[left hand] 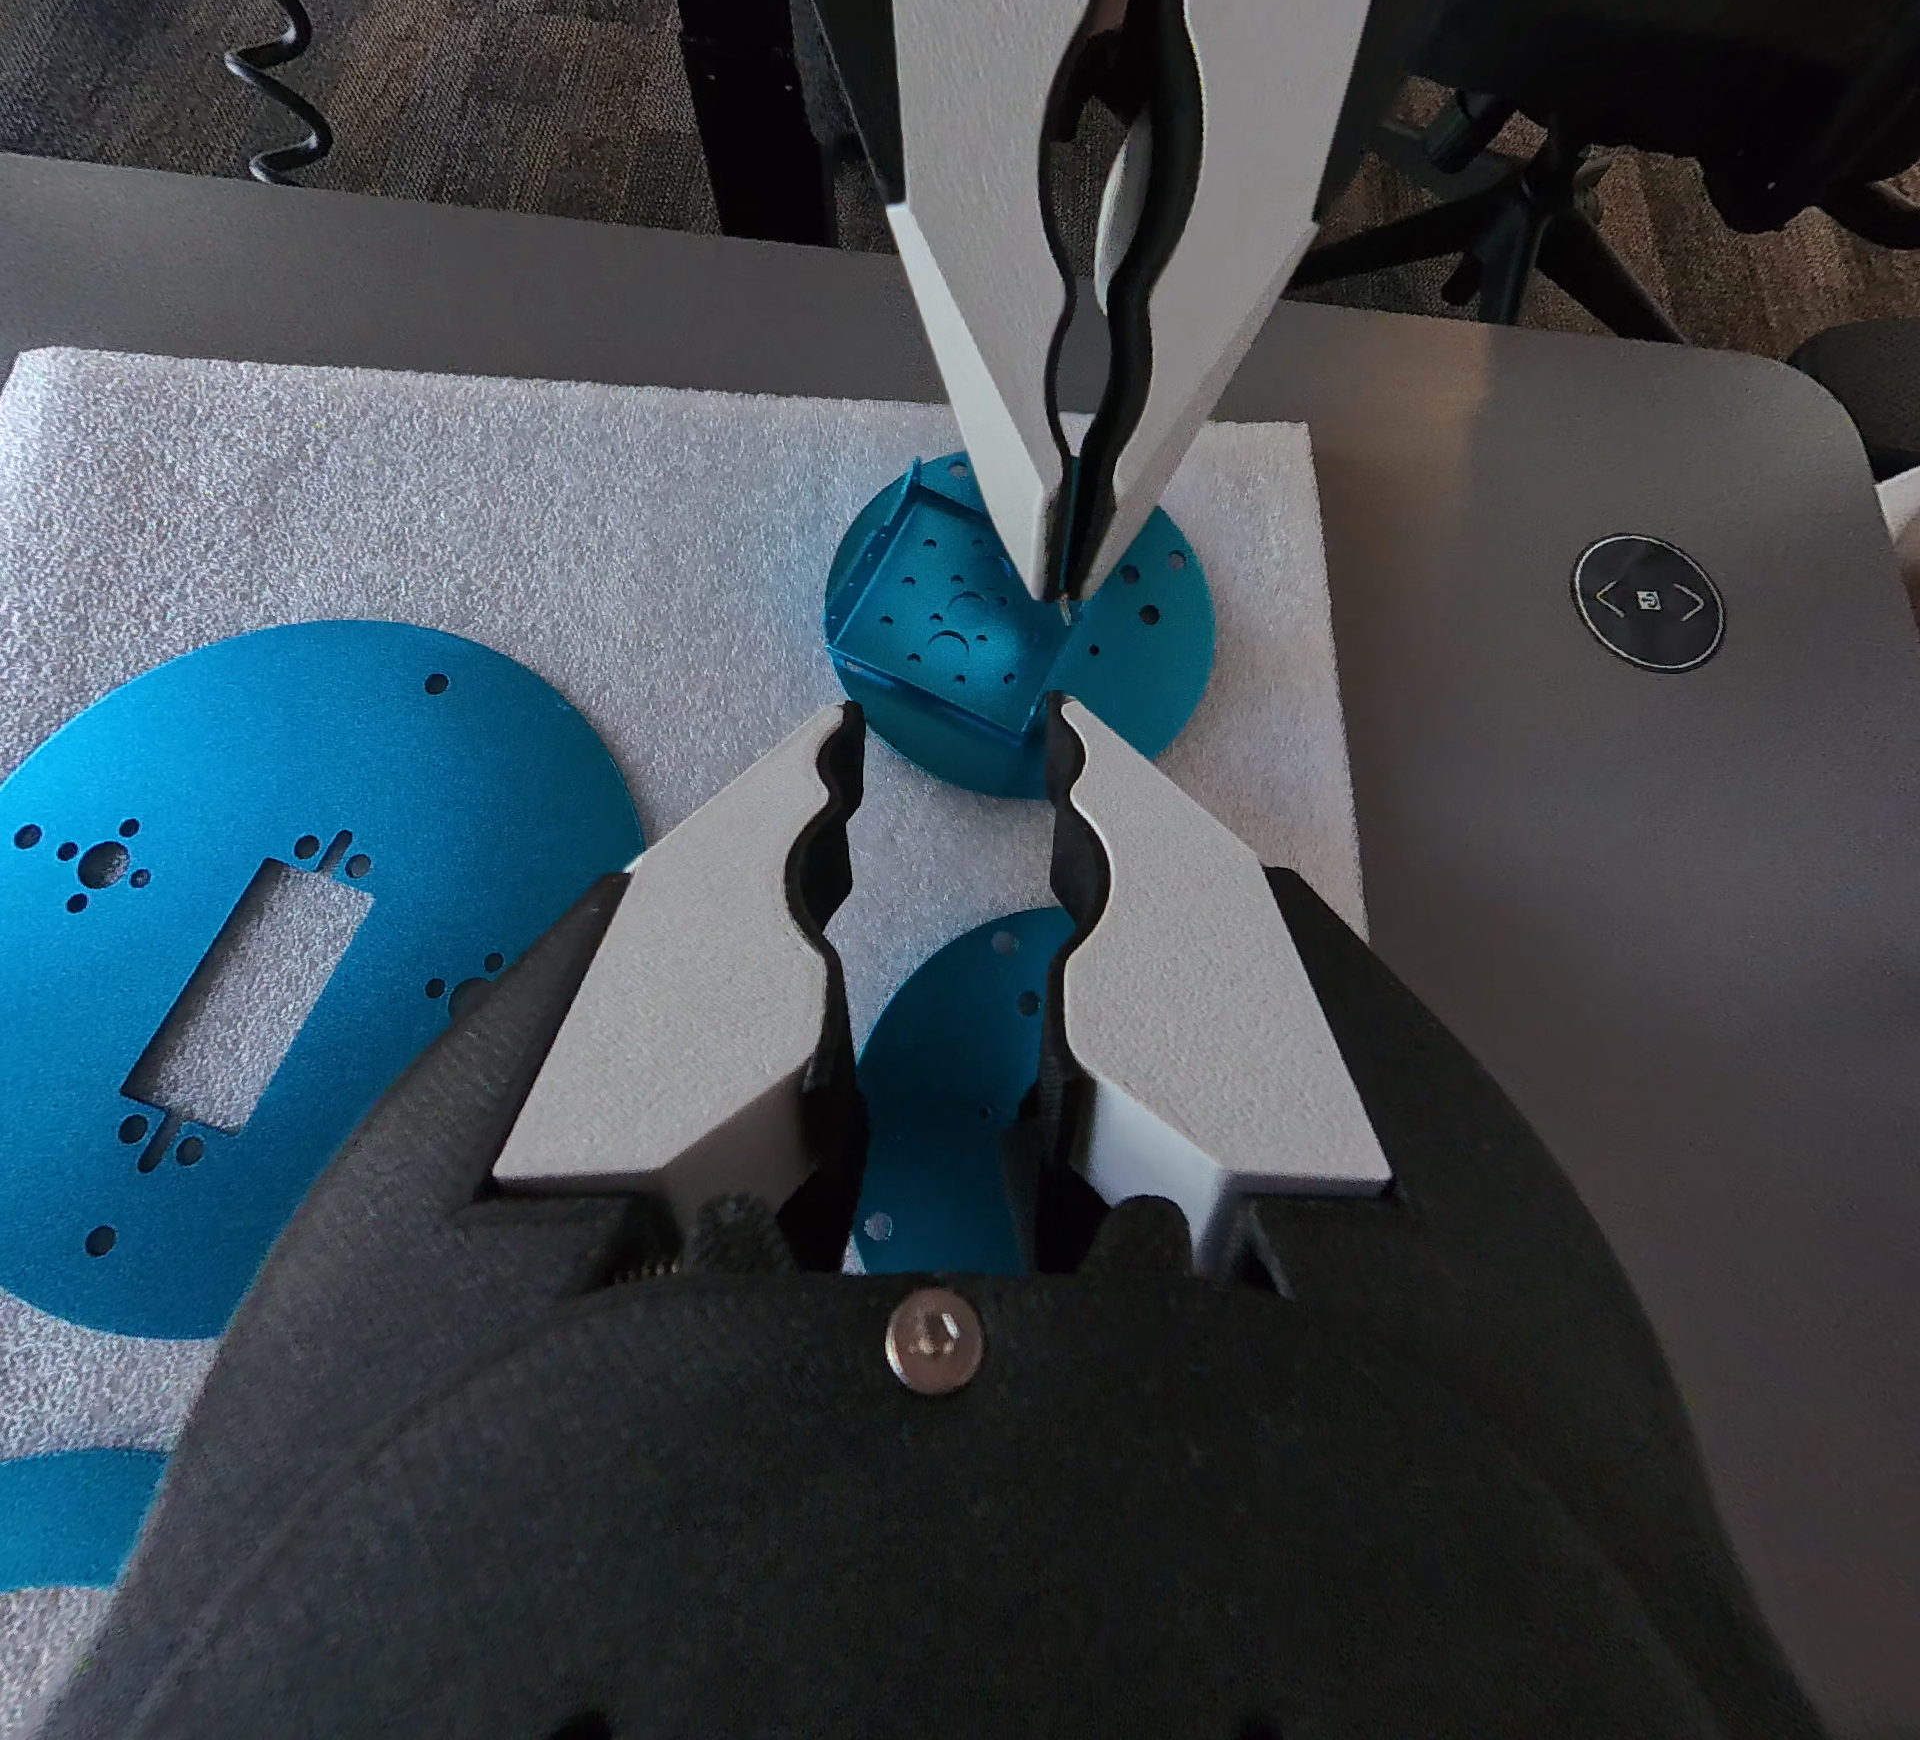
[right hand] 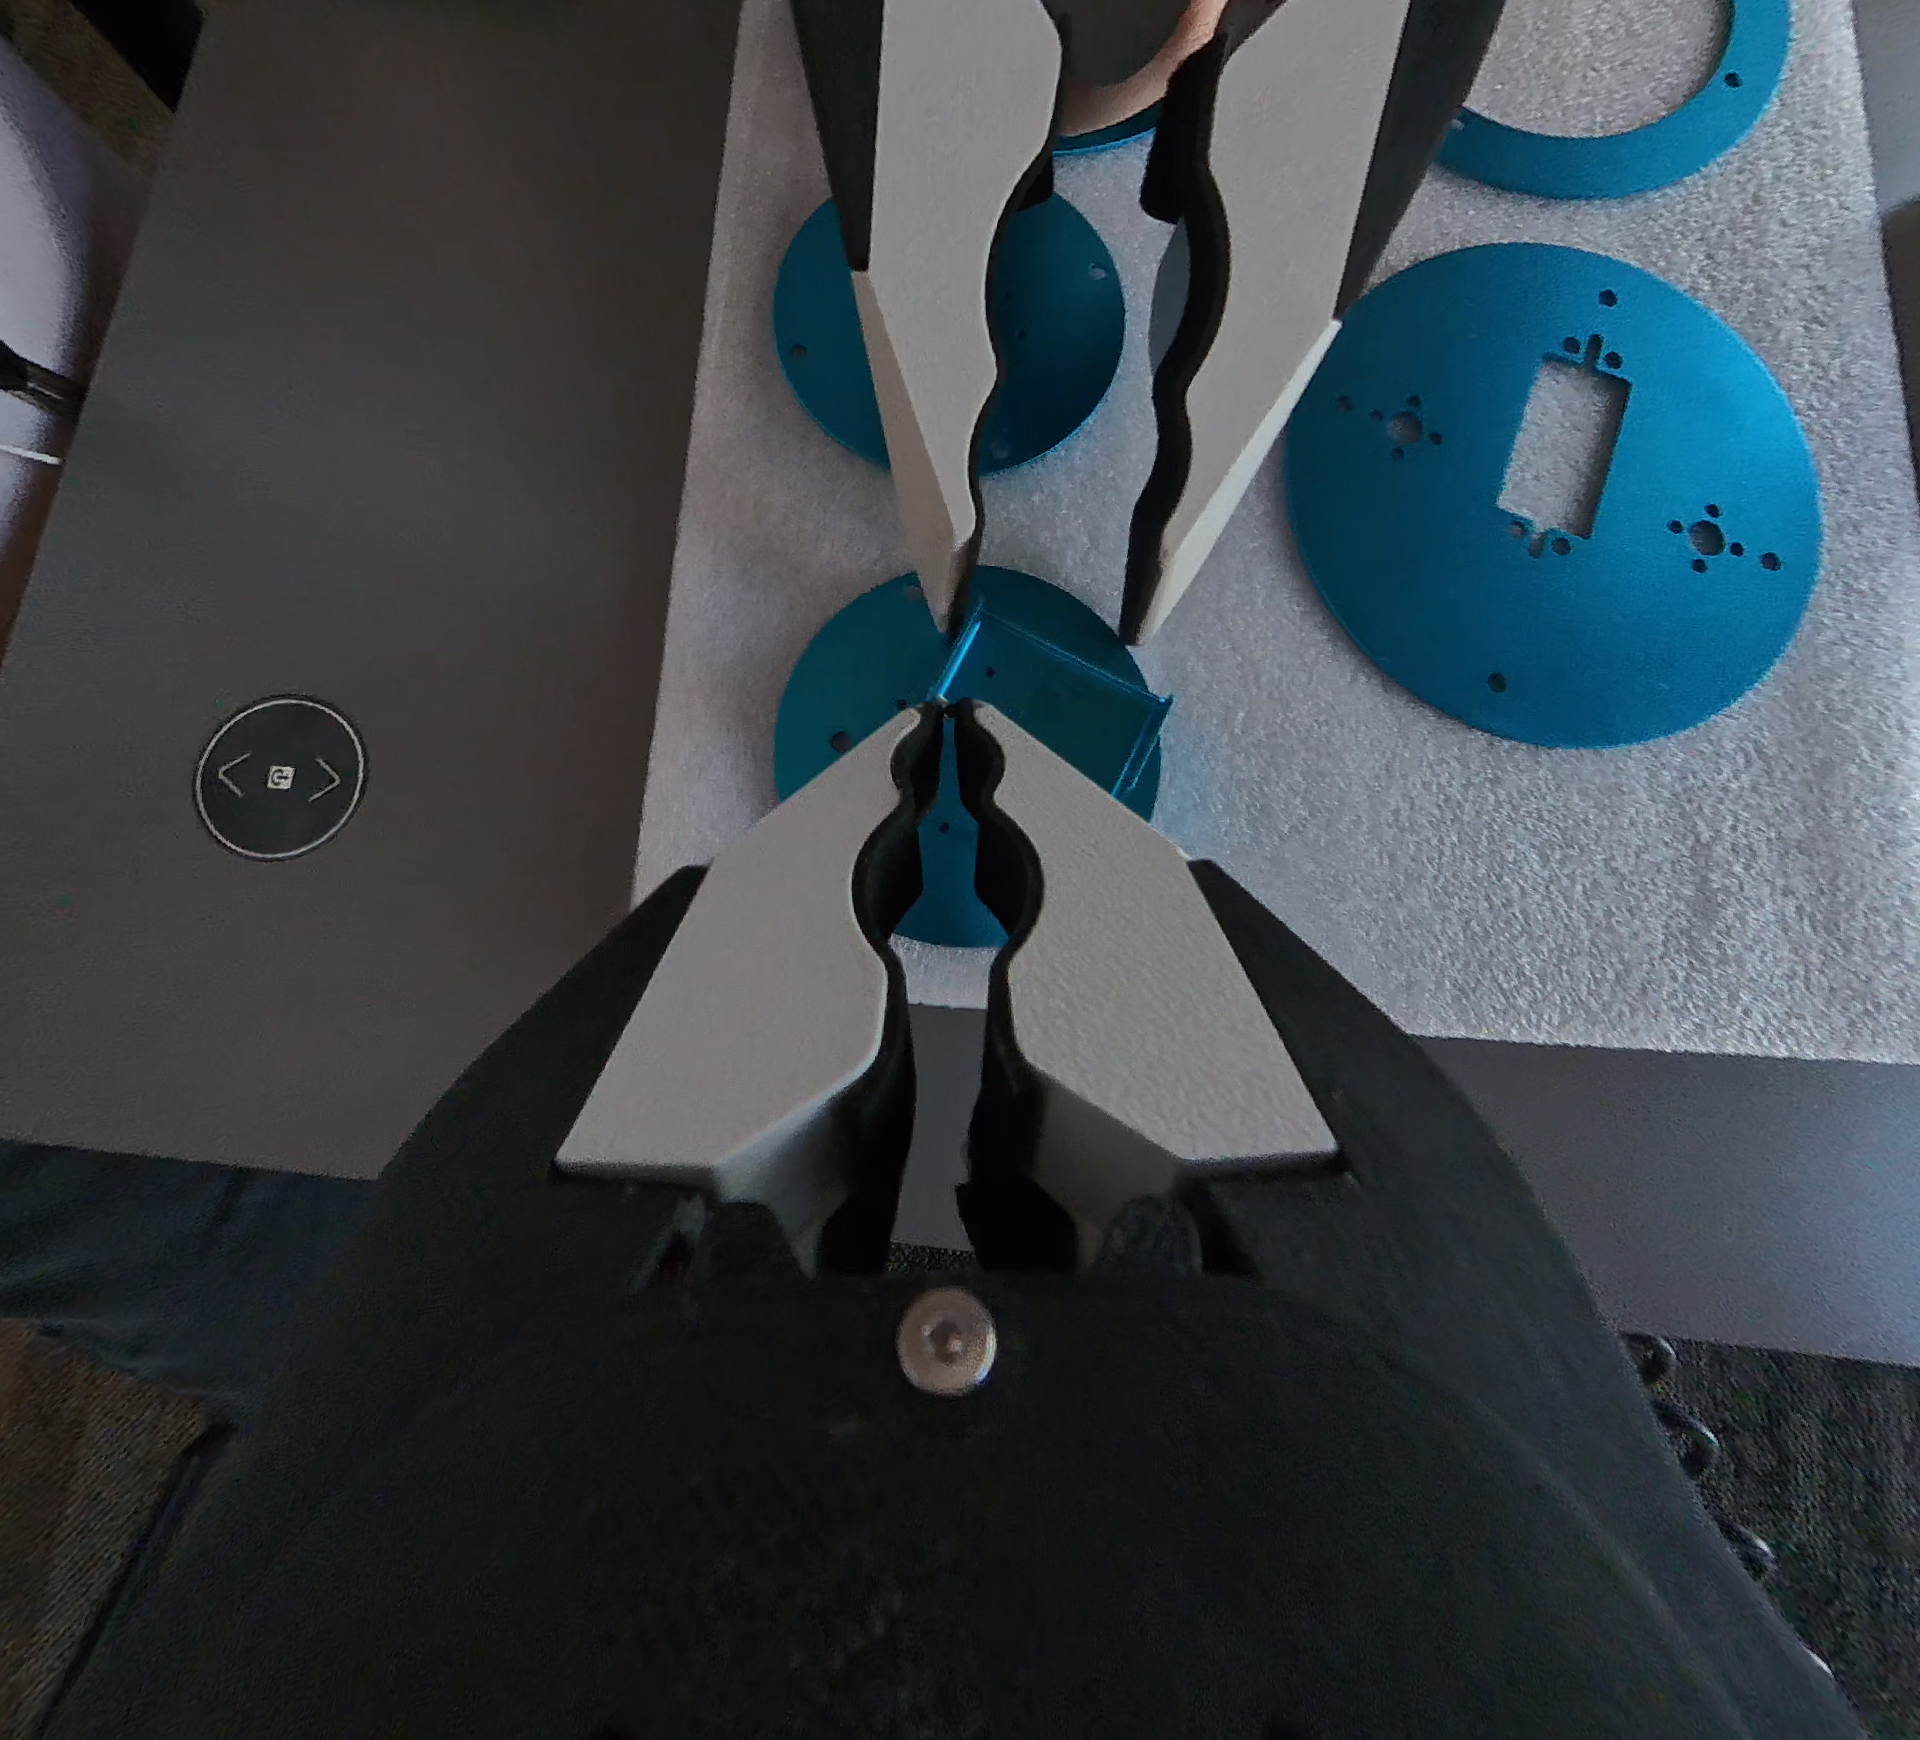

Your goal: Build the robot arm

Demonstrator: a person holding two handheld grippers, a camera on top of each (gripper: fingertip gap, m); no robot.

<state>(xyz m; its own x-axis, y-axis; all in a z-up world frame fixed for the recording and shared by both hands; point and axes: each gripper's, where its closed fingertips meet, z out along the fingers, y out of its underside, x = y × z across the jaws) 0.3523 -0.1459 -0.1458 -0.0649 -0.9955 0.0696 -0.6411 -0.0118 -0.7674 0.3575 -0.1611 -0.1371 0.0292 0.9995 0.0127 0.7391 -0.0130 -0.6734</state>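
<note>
A small blue disc (left hand: pixel 1132 651) lies on the white foam sheet (left hand: pixel 520 495) with a blue perforated folded bracket (left hand: pixel 935 630) on top of it. My left gripper (left hand: pixel 956 719) is open, its tips at the bracket's near edge. In the right wrist view it (right hand: pixel 1039 625) spans the bracket (right hand: pixel 1049 714) on the disc (right hand: pixel 852 703). My right gripper (right hand: pixel 940 708) is shut on a tiny metal part, perhaps a screw, held tip-down at the bracket's corner. The right gripper also shows in the left wrist view (left hand: pixel 1060 594).
A large blue disc with a rectangular cut-out (left hand: pixel 312 859) (right hand: pixel 1558 495), a second small disc (left hand: pixel 956 1067) (right hand: pixel 821 308) and a blue ring (right hand: pixel 1662 80) lie on the foam. The grey desk (left hand: pixel 1558 859) has a round control button (left hand: pixel 1647 601). An office chair base (left hand: pixel 1538 215) stands beyond. Less than 4 cm separates the two grippers' tips. Left tips and right tips are each some 15 centimeters from the round control button (left hand: pixel 1647 601). It is also in sight in the right wrist view (right hand: pixel 277 776).
</note>
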